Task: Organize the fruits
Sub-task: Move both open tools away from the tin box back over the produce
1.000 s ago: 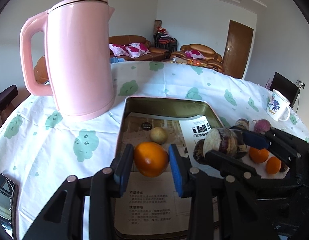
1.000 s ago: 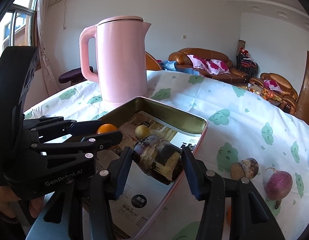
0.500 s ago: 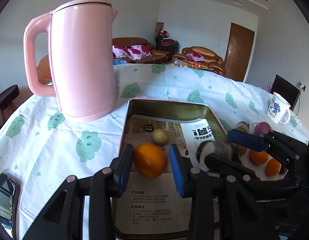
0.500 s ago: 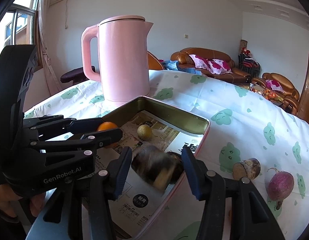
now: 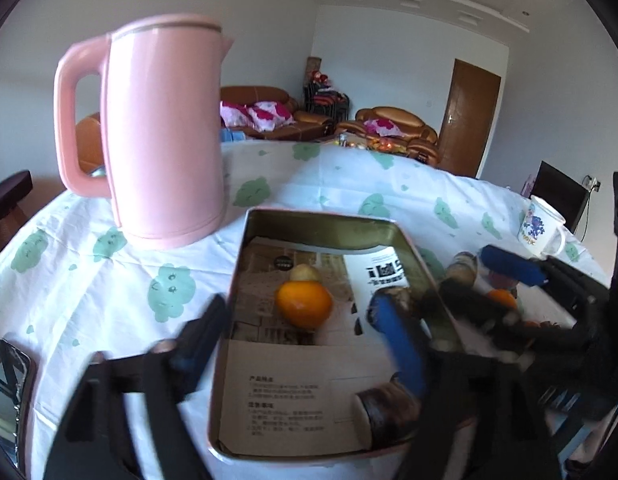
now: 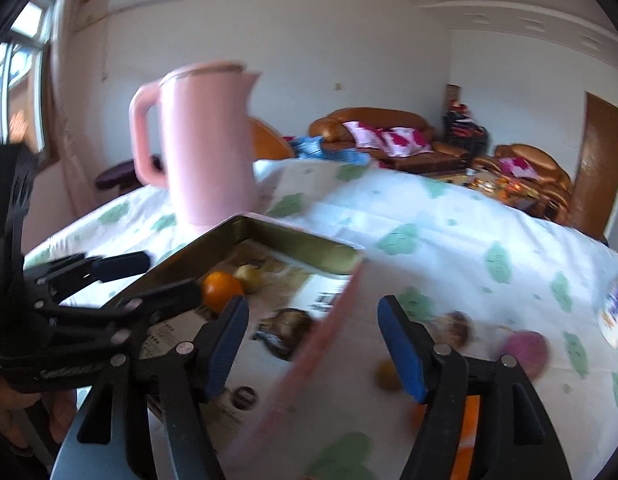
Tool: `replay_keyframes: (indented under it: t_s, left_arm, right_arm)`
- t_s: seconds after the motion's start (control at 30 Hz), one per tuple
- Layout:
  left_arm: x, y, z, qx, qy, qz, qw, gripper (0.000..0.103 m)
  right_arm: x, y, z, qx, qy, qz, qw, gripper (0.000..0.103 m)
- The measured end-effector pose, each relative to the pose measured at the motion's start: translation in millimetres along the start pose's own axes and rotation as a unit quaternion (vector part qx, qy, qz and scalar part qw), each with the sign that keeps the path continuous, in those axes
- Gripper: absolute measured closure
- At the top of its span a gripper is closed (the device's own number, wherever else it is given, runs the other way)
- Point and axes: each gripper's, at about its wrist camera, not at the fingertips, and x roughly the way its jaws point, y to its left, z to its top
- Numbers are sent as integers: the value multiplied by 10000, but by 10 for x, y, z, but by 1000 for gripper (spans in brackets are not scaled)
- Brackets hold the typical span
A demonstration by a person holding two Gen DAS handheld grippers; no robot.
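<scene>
Orange fruit (image 5: 304, 305) in tray (image 5: 321, 219), beyond opening left gripper (image 5: 299, 334).

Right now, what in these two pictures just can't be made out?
- Print on the paper lining the tin tray: too small, left view.
- Dark cut piece in the tray: partly behind the left tool.
- Things on the tablecloth right of the tray: motion-blurred, right view.

Daylight from the window (image 6: 13, 92) is brightening the room evenly while fisheye distortion is bending and darkening the corners, and motion blur is smearing the right wrist view and the left gripper (image 5: 297, 344).
</scene>
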Motion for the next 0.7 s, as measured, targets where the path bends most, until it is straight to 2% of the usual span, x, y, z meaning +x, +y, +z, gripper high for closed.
replay_keyframes:
  t_s: [0.03,0.17,0.27,0.4,0.53,0.6,0.7]
  left_arm:
    - [-38,-41,4,57,-76,-22,10000,0]
    - [-129,-256,19,310,-164,-206,9992,0]
    - [-159,-465,18,446,-178,-361,9982,0]
    - [-180,-840,-17,737,-210,-486,9959,0]
    - [-91,-1255,-84,1032,-23,-716,9921,0]
    - [-36,-1410,-125,1142,120,-844,9898,0]
    - [68,-1584,-190,1209,381,-1066,9862,4]
  right_arm:
    - [-56,-68,-5,80,-11,-40,10000,34]
    - [-379,-456,-125,316,14,-455,9985,34]
    - [-571,-784,-331,498,219,-906,9944,34]
    - [-742,-1111,-599,777,484,-1246,9880,34]
    - [-838,-1263,-714,1014,614,-1190,9858,35]
    - [-818,-1257,-724,908,724,-1257,9852,35]
    - [-754,-1255,-745,902,867,-1088,9862,35]
